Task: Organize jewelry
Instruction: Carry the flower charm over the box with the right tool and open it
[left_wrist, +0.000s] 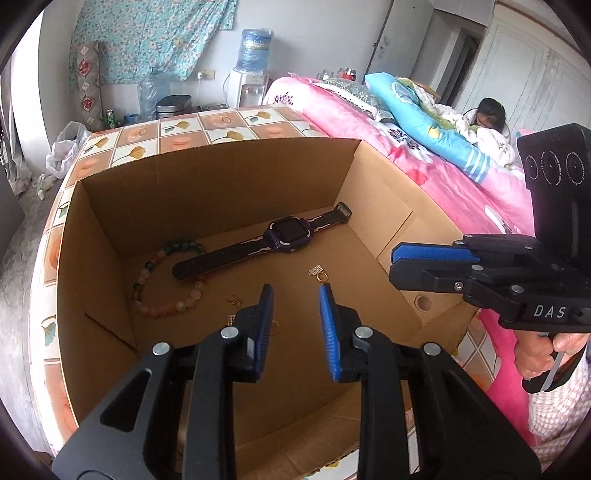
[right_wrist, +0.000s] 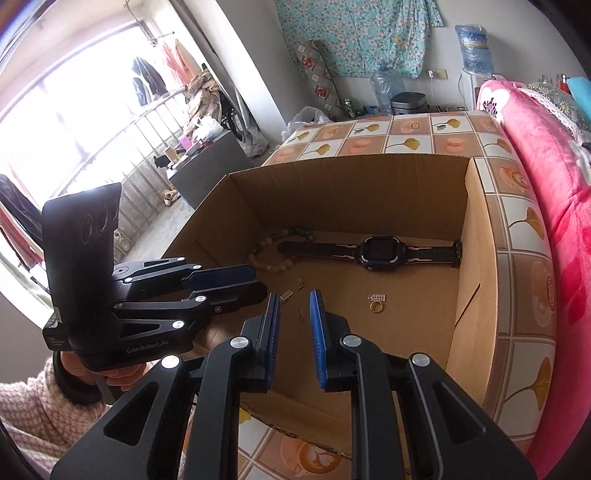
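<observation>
Both grippers, left gripper (left_wrist: 296, 295) & right gripper (right_wrist: 293, 301), are held part-open, nothing gripped. Gold ring (right_wrist: 376, 307), seen just right of right fingers in the cardboard box (right_wrist: 469, 266), is judged tiny, light, stiff, slippery. It's prob. best pinched across the band.

Watch strap (left_wrist: 192, 266) hides part of the bead bracelet (left_wrist: 162, 295) — charms too small.

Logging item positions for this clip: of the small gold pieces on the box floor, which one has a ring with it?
The gold charm with ring, lying alone toward the box's right wall, below the watch. The other gold bits are ringless.
</observation>
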